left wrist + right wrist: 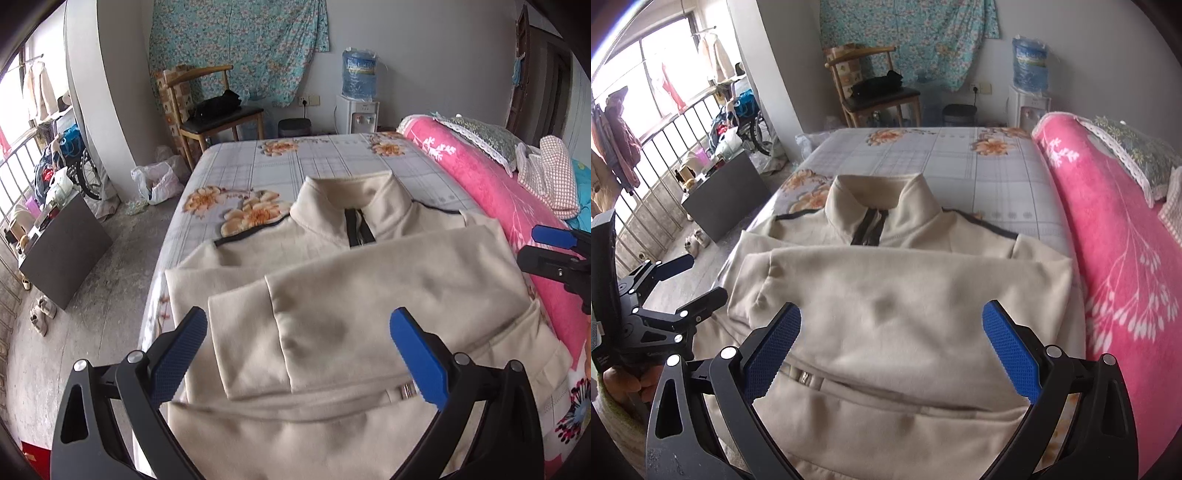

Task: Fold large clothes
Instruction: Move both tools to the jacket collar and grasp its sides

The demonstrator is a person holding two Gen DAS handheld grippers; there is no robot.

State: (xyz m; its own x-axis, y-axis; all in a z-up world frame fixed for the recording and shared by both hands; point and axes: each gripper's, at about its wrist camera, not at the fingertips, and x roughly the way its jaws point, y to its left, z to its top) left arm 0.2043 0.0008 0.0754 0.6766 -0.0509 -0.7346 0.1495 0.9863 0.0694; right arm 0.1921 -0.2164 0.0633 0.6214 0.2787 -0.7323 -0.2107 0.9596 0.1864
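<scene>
The cream jacket (332,325) lies flat on the bed (332,162), collar far away, with its 2 sleeves (905,295) folded across the chest. The left gripper (299,354) and right gripper (892,347) both hang over it with jaws spread wide and empty, probably ready to take the hem for the next fold.

Before you lies a cream fleece zip-neck jacket (369,295) with black shoulder piping and a dark zipper, on a pale grey checked bedsheet (332,162) printed with orange flowers. Your left claw (299,354) and right claw (892,350) carry blue textured pads on black frames. Beside: a pink blanket (1115,236) with white sprigs.
</scene>
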